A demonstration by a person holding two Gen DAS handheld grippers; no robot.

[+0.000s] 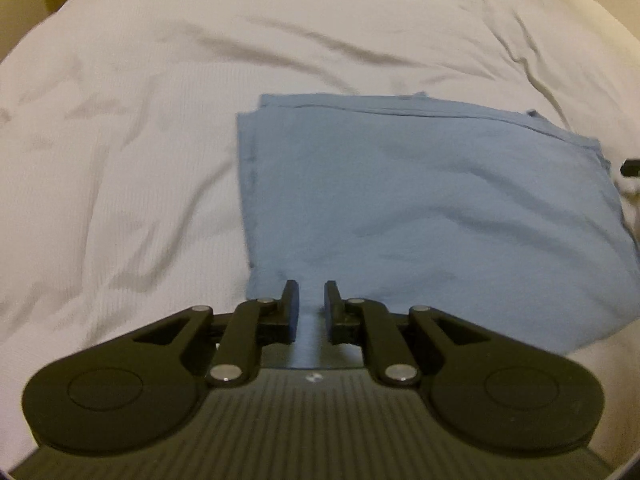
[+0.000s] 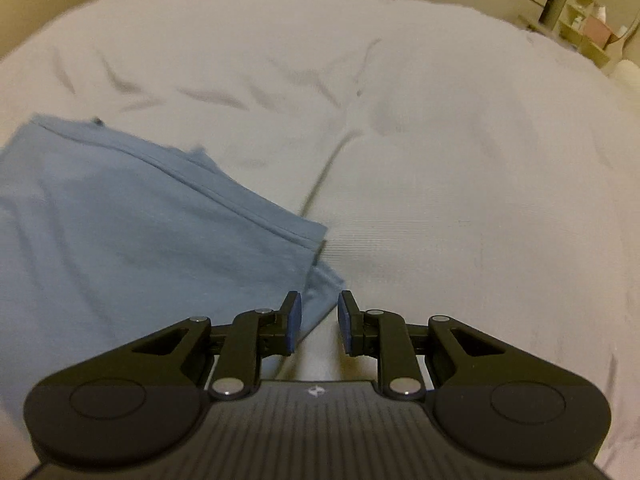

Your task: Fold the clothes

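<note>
From my left wrist camera, the light blue cotton garment (image 1: 432, 208) lies flat in a layered rectangle on the wrinkled white bed sheet (image 1: 120, 140), filling the view from the centre out to 3 o'clock. Its stacked hems run along the far edge at 12 to 1 o'clock. My left gripper (image 1: 312, 304) sits at 6 o'clock over the garment's near-left corner, tongs apart by a narrow gap, with blue cloth showing between them. I cannot tell whether cloth is actually nipped; it reads to me as hovering above the edge.

From my right wrist camera, the same garment (image 2: 140, 240) spreads from 8 to 10 o'clock, and its near-right corner tapers down towards the right gripper (image 2: 318, 324) at 6 o'clock. Those tongs stand apart too, the left pad just over the cloth tip, the right pad over bare sheet (image 2: 460, 200).

The garment already lies folded in layers. I judge this fits either of two stages: both grippers lining up on the near corners for a further fold, or both just released from a fold set down. Any further fold would need both corners pinched through all layers together.
</note>
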